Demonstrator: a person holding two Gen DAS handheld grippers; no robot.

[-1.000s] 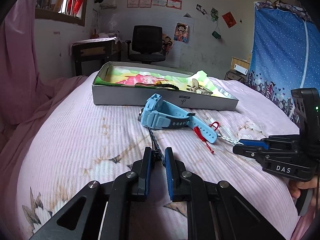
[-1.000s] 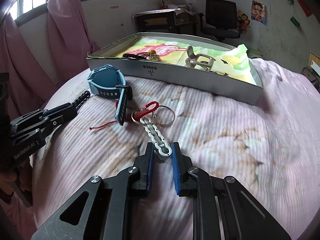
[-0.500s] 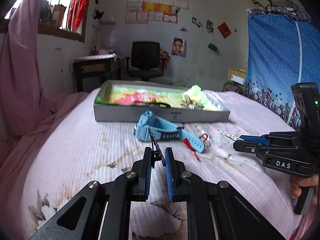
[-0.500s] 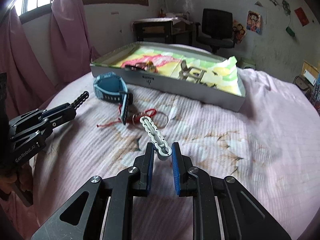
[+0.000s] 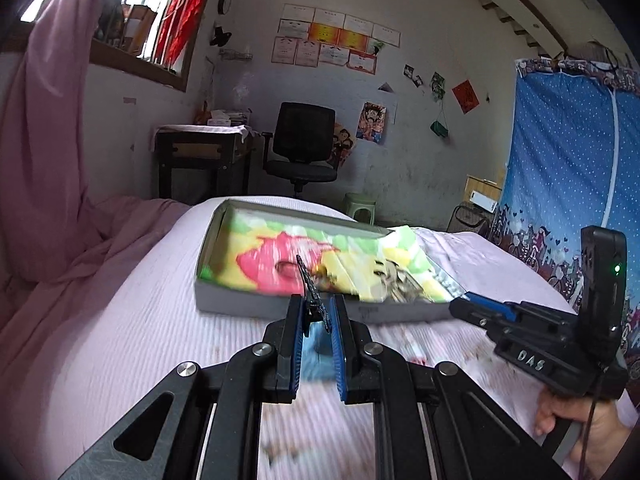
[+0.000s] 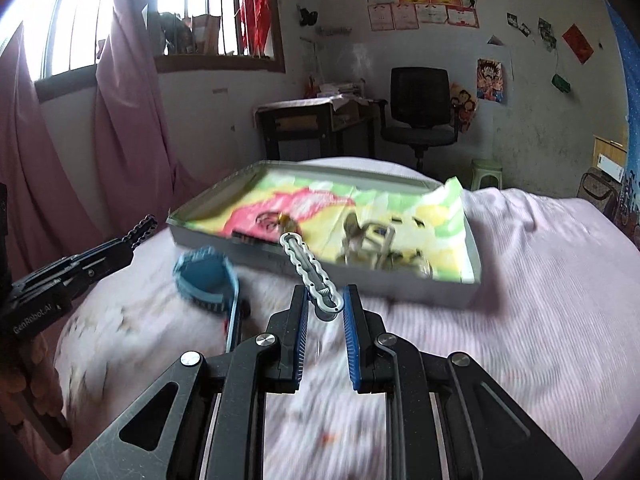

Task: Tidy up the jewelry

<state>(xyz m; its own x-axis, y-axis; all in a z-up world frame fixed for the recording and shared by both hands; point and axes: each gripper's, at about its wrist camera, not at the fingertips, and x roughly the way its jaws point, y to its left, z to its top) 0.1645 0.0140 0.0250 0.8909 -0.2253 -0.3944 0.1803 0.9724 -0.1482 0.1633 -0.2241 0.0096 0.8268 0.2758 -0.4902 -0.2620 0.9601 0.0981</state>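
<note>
Both grippers [image 5: 316,314] [image 6: 325,302] aloft, tilted toward the box [image 6: 360,276].

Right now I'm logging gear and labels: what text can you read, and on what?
"DAS": side of the right tool.
"GenRobot.AI": side of the left tool.
Small dark mark on the gray box front wall: too blurred.
Wall certificates and red paper sign: too small to read.

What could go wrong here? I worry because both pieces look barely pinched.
The thin black chain is gripped only by its end in the left tongs; it could slip out. The white metal link clip, held by its tip in the right tongs, could twist loose short of the grey tray.
</note>
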